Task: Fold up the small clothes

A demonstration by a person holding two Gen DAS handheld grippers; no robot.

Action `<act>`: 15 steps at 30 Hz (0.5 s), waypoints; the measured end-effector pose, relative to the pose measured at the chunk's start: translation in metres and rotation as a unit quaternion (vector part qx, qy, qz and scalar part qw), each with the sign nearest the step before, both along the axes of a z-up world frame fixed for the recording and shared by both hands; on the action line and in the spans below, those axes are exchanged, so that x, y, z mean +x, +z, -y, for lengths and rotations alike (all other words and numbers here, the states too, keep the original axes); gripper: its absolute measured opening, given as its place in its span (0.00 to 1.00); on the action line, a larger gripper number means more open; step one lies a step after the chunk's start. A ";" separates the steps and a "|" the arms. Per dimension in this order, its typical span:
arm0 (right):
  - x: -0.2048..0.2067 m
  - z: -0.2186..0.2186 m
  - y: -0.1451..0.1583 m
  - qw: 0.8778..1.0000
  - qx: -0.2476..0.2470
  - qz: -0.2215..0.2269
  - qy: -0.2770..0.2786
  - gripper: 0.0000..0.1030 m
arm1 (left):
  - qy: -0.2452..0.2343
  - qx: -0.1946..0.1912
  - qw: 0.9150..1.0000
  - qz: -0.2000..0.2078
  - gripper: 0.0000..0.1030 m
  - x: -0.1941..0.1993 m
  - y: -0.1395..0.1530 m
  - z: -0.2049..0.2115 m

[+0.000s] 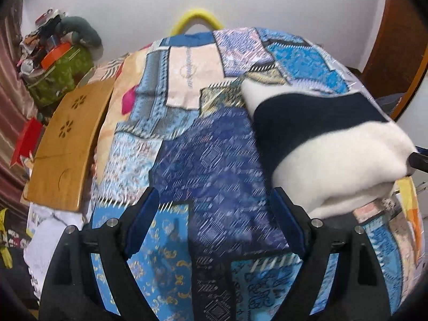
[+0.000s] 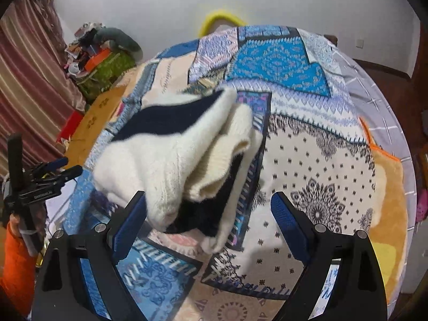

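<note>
Patchwork bedspread (image 2: 307,160) fills both views; the folded sweater (image 2: 182,155) lies centre-left, its long axis running upper left, just beyond the wide-open, empty right tongs (image 2: 208,208). Left tongs (image 1: 214,208) gape empty, farther off.

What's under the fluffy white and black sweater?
The folded sweater lies on the patchwork blanket, blue and cream patches showing all around it. The patch right beneath it is covered, so whether anything else hides there cannot be seen.
</note>
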State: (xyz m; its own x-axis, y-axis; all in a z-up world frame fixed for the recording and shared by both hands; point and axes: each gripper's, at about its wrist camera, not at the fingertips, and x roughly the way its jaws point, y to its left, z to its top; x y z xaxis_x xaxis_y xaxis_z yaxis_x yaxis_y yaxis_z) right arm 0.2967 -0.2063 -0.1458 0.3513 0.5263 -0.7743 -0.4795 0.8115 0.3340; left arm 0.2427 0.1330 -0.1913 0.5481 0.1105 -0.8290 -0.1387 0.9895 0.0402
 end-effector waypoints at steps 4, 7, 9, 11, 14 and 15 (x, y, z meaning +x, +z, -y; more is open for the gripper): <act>0.009 -0.004 0.010 1.000 0.008 0.011 -0.006 0.88 | -0.017 -0.012 1.000 0.012 0.83 0.018 0.014 0.010; 0.019 -0.006 0.009 1.000 0.018 0.001 -0.013 0.88 | -0.025 -0.035 0.999 0.011 0.83 0.033 0.016 0.015; 0.029 -0.007 0.003 0.999 0.024 -0.016 -0.022 0.89 | -0.029 -0.054 0.998 0.002 0.83 0.043 0.013 0.018; 0.036 -0.008 -0.004 0.999 0.029 -0.031 -0.027 0.89 | -0.036 -0.076 0.996 -0.013 0.83 0.053 0.007 0.020; 0.047 -0.009 -0.019 0.997 0.039 -0.061 -0.032 0.89 | -0.043 -0.102 0.993 -0.035 0.83 0.069 -0.005 0.024; 0.051 -0.009 -0.025 0.996 0.042 -0.072 -0.033 0.89 | -0.042 -0.108 0.992 -0.039 0.83 0.071 -0.009 0.025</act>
